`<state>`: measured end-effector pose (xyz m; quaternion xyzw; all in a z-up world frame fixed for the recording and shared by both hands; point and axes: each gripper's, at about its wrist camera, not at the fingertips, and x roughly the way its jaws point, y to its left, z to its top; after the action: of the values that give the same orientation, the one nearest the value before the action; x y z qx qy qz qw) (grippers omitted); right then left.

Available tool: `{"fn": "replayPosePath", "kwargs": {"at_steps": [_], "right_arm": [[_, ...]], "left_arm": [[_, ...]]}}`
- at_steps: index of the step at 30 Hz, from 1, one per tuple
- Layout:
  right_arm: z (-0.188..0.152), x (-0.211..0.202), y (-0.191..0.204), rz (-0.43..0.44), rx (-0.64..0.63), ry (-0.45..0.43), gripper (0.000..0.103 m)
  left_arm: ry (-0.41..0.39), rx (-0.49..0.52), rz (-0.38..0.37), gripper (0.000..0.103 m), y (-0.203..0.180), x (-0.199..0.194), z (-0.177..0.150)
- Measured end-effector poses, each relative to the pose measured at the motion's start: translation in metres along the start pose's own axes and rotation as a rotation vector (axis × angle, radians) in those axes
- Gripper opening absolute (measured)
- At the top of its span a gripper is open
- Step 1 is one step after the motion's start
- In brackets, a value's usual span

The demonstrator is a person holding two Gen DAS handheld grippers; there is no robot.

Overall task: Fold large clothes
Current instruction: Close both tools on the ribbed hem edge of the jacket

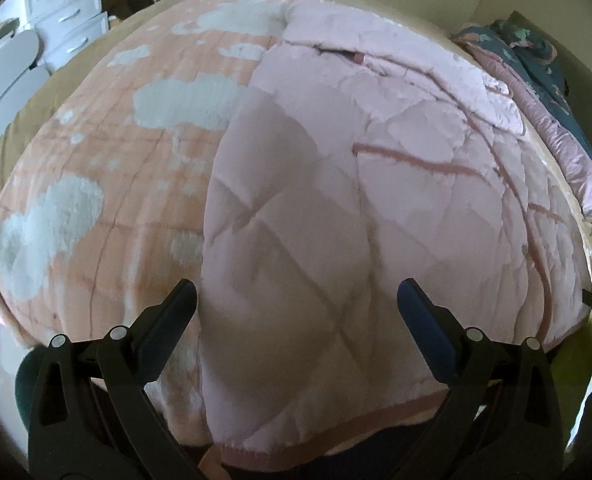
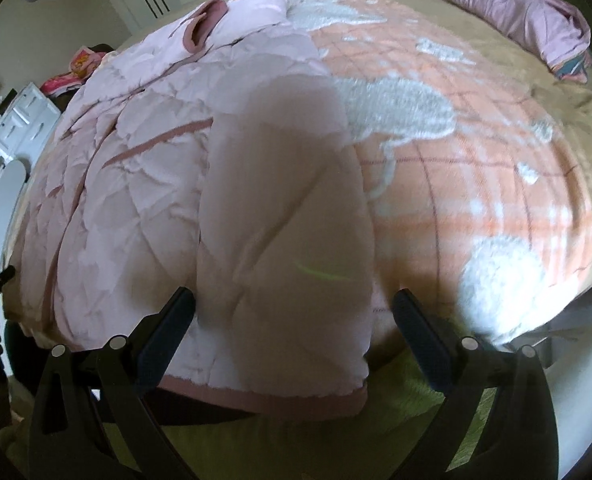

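A large pale pink quilted garment [image 1: 336, 208] with darker pink trim lies flat on a bed, on top of an orange blanket with white cloud patches [image 1: 135, 140]. It also shows in the right wrist view [image 2: 199, 184], its collar at the far end. My left gripper [image 1: 298, 296] is open and empty, its fingers spread over the garment's near hem at its left side. My right gripper [image 2: 293, 304] is open and empty over the hem at the garment's right corner. The tip of the right gripper shows at the right edge of the left wrist view.
A crumpled purple and teal quilt [image 2: 508, 12] lies along the far side of the bed; it also shows in the left wrist view [image 1: 544, 92]. A white drawer unit [image 1: 67, 12] stands to the left of the bed. A green cloth [image 2: 336, 440] lies below the near bed edge.
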<state>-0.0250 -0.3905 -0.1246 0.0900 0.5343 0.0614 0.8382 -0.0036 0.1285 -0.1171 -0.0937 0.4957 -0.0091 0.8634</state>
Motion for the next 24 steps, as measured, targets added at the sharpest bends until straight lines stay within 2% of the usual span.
{"fn": "replayPosePath", "kwargs": {"at_steps": [4,10,12,13,15,18,22,23,24], "right_arm": [[-0.008,0.002,0.000,0.046,-0.002,0.021,0.099],[-0.012,0.003,0.000,0.058,-0.017,0.012,0.098],[-0.013,0.002,0.003,0.091,-0.033,0.008,0.082],[-0.014,0.000,0.005,0.090,-0.040,0.004,0.078],[-0.015,-0.005,0.008,0.124,-0.047,-0.001,0.055],[-0.013,-0.018,0.013,0.140,-0.061,-0.030,0.045],[-0.004,-0.037,0.020,0.221,-0.079,-0.090,0.046],[-0.001,-0.036,0.022,0.217,-0.090,-0.084,0.049],[0.001,-0.033,0.023,0.222,-0.094,-0.073,0.055]], "left_arm": [[0.009,0.002,0.001,0.094,0.002,-0.003,-0.007],[0.018,0.000,-0.005,0.094,0.006,-0.007,-0.012],[0.032,-0.010,-0.018,0.094,0.008,-0.005,-0.013],[0.040,-0.019,-0.026,0.094,0.009,-0.003,-0.014],[0.048,-0.021,-0.019,0.094,0.010,0.000,-0.017],[0.061,-0.019,-0.013,0.094,0.011,0.005,-0.019],[0.063,-0.018,-0.020,0.094,0.010,0.008,-0.020],[0.060,-0.021,-0.022,0.094,0.010,0.008,-0.019],[0.055,-0.023,-0.023,0.094,0.010,0.008,-0.019]]}}
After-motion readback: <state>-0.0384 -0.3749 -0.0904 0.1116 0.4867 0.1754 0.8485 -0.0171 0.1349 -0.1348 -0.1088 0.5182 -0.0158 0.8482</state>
